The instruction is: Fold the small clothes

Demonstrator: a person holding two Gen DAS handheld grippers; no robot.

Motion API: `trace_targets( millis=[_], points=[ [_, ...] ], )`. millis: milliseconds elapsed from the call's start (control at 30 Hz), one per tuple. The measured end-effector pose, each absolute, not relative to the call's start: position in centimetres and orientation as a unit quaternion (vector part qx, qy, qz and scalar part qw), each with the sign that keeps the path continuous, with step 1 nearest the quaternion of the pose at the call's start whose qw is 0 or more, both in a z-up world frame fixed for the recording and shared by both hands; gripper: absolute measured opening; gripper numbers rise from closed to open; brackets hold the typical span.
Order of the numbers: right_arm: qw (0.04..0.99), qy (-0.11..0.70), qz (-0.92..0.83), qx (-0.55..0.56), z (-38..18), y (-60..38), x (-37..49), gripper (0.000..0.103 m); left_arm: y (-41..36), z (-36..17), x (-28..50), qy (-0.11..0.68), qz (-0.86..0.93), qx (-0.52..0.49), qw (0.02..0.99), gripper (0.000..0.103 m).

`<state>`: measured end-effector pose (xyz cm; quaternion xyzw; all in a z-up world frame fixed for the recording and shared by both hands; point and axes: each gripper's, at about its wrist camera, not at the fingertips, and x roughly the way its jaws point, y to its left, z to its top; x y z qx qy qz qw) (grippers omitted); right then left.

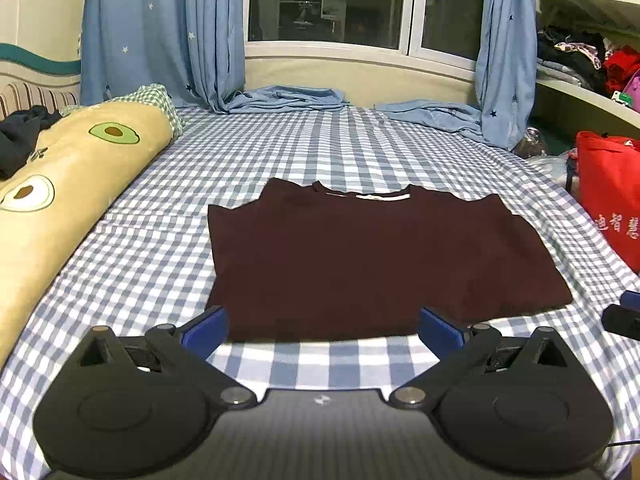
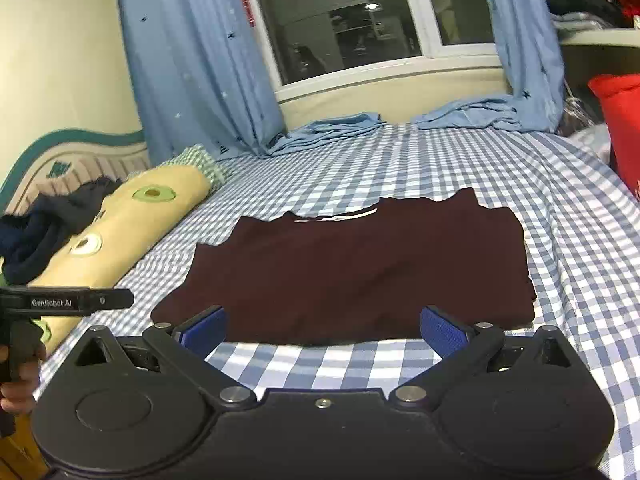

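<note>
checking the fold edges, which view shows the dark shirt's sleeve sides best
The left wrist view: the maroon shirt lies nearly square-on, with both folded-in sleeve edges and the collar visible. The right wrist view shows the same shirt skewed, its left side receding at an angle.

Your right gripper (image 2: 323,330) hangs with jaws wide apart at the near hem of the dark shirt (image 2: 352,272), which lies flat on the checked bed (image 2: 460,160).

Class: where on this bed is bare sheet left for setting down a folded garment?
Bare checked sheet lies between the maroon shirt and the blue curtains, and between shirt and avocado pillow. The right edge, by the red bag, is crowded.
</note>
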<state>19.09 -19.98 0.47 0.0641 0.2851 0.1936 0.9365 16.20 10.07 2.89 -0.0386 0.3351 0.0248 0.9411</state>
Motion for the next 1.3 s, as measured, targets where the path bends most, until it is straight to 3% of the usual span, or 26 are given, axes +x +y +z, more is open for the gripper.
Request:
trace_targets(
  millis=[700,1000,1233,1300],
  points=[
    [0.967,0.227,0.111,0.002,1.8,-17.1,18.9,0.102,15.2,-0.6,17.0,0.356,0.027,-0.092,0.929,0.102],
    [0.963,0.249,0.099,-0.017,0.6,-16.1,20.3,0.102,26.8,-6.9,23.6,0.364,-0.071,-0.296,0.88,0.102],
    [0.962,0.252,0.102,-0.009,-0.1,-16.1,20.7,0.102,31.9,-10.9,31.6,0.402,-0.083,-0.31,0.858,0.101],
    [0.963,0.25,0.102,-0.014,0.0,-16.1,20.8,0.102,32.8,-12.1,33.3,0.404,-0.081,-0.337,0.847,0.095]
  ],
)
